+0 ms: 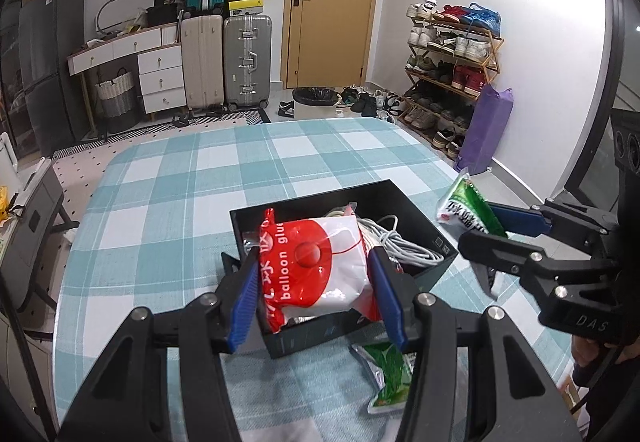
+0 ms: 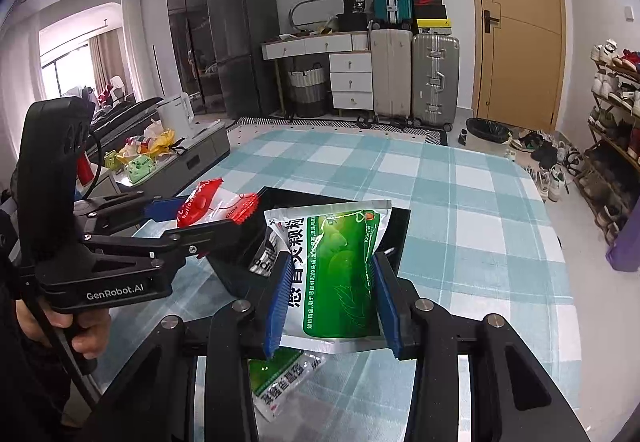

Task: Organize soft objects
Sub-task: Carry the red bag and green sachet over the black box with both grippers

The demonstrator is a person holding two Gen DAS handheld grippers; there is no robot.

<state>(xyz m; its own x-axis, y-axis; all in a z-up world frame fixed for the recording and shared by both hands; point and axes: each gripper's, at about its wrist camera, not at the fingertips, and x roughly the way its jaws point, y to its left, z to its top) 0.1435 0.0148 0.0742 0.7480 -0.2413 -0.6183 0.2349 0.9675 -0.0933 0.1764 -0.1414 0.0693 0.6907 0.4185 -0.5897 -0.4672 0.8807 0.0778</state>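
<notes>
Checked teal-and-white cloth covers the table, and behind it stand suitcases, a wooden door and a loaded shoe rack.

On the cloth sits a black box, open at the top, with a coil of white cable lying inside it.

The left gripper is above the near part of the box, its blue pads pinching a red-and-white packet marked "balloon glue". The packet's long axis runs away from the camera, along the fingers, so its lettering reads sideways, and its far end points over the box interior. In the right wrist view the same packet shows side-on, jutting past the fingertips toward the box.

The right gripper has its jaws pressed onto the long sides of a green-and-white sachet. This sachet stands lengthwise too, with its sealed far edge tilted up and pointing over the near right corner of the box. From the left wrist view it sticks out beyond the right fingers, beside the box's right wall.

A second green sachet lies flat on the cloth just in front of the box, under the grippers.

A hand grips the left tool's handle.
</notes>
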